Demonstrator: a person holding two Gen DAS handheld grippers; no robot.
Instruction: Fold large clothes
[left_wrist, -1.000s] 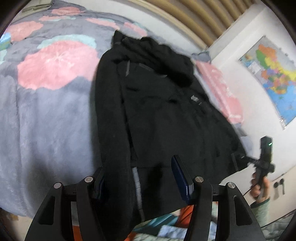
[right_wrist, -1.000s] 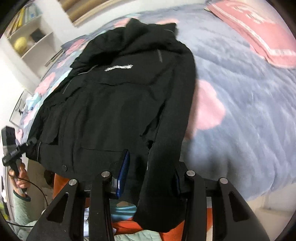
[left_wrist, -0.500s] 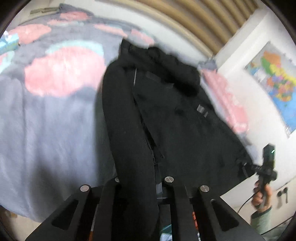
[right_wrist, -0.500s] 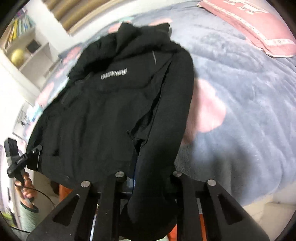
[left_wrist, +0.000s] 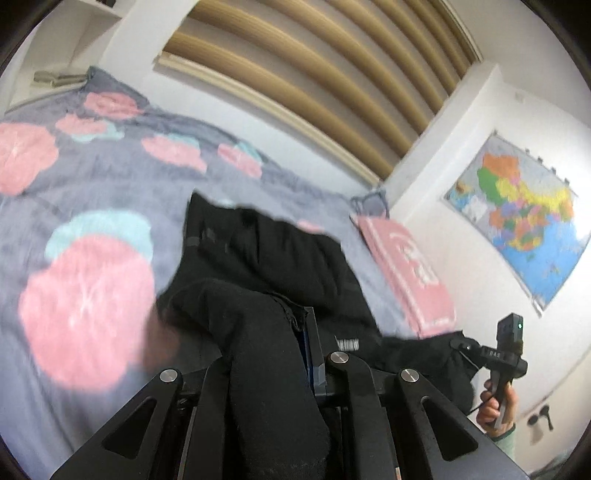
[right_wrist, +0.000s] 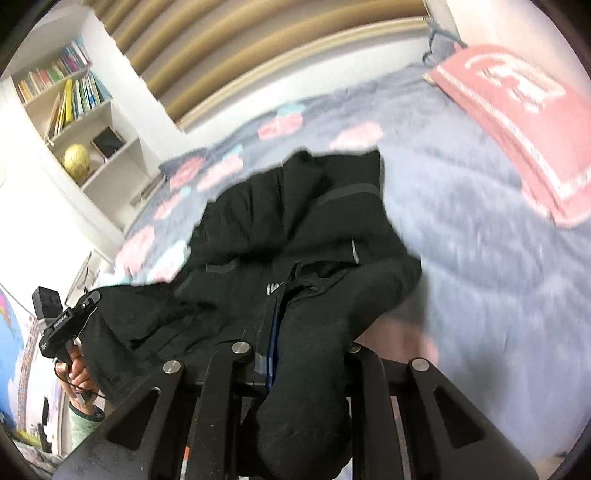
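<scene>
Left wrist view: left tongs (left_wrist: 295, 347) and right tongs (right_wrist: 314, 339) each clench a coat (left_wrist: 273, 258) sleeve; the coat runs up-frame, away from both.

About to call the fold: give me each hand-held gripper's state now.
Left hand-held gripper: shut on the black jacket sleeve.
Right hand-held gripper: shut on the jacket's other sleeve.

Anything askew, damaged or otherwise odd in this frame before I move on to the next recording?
Nothing stands out. The black jacket is bunched and half-lifted off the flowered blanket, as expected mid-fold: the left tool and right tool are each shut on a sleeve. The pink pillow lies flat. Motion blur hides fine detail.
</scene>
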